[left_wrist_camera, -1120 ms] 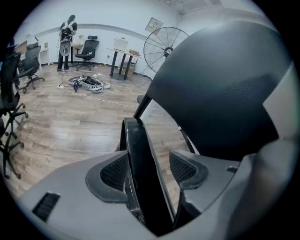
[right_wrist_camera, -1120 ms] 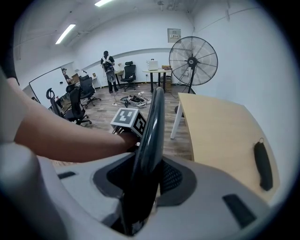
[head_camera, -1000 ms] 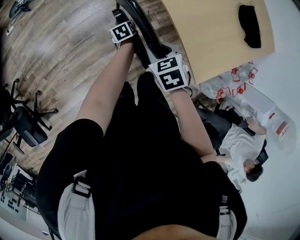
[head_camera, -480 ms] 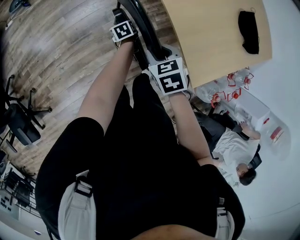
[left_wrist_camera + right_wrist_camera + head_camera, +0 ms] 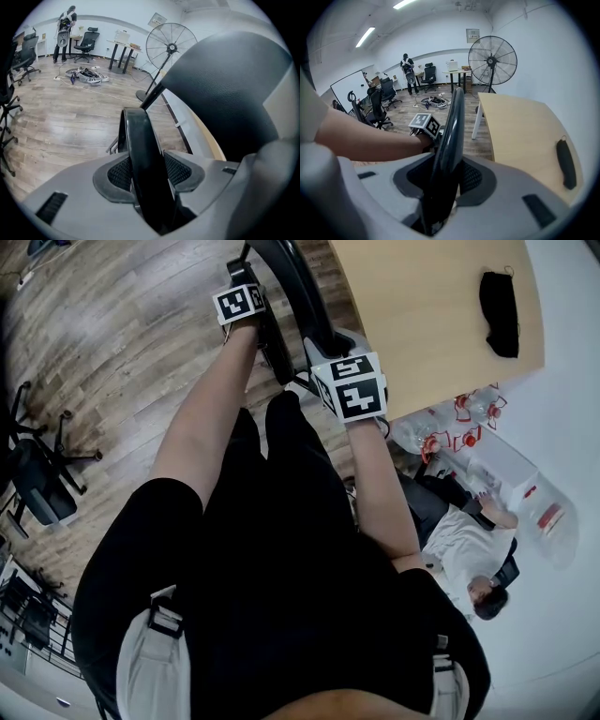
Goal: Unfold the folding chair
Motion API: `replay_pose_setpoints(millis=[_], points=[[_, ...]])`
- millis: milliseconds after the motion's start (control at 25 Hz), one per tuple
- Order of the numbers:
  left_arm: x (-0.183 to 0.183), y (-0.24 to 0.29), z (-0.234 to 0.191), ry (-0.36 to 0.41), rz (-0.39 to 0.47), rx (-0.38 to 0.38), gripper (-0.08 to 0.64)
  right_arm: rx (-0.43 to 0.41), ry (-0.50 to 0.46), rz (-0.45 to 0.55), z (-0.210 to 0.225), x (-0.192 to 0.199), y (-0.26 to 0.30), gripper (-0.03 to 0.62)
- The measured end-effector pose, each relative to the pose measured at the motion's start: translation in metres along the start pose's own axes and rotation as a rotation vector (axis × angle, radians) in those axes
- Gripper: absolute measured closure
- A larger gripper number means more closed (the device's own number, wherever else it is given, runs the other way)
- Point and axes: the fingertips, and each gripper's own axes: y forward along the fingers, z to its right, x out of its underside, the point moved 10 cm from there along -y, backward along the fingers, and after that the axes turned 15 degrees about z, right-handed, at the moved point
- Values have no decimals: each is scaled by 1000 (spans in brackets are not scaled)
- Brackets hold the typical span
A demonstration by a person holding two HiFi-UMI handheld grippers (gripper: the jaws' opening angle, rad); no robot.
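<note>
both grippers (image 5: 149, 176) (image 5: 443, 180) (jaws tight) on chair frame (image 5: 140, 136)

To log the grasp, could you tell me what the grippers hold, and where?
The left gripper and right gripper are both shut on the chair's black frame tube.

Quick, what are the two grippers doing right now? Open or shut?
Left gripper: shut on the folding chair, on its black rim.
Right gripper: shut on the folding chair too, on another part of the black rim.
</note>
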Motion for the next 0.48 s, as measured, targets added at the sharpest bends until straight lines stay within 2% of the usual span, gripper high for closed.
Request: replay_pose_setpoints(millis=[480], points=[[-3, -20, -55, -23, 19, 79, 370, -54, 7, 20, -12, 0, 6, 460]])
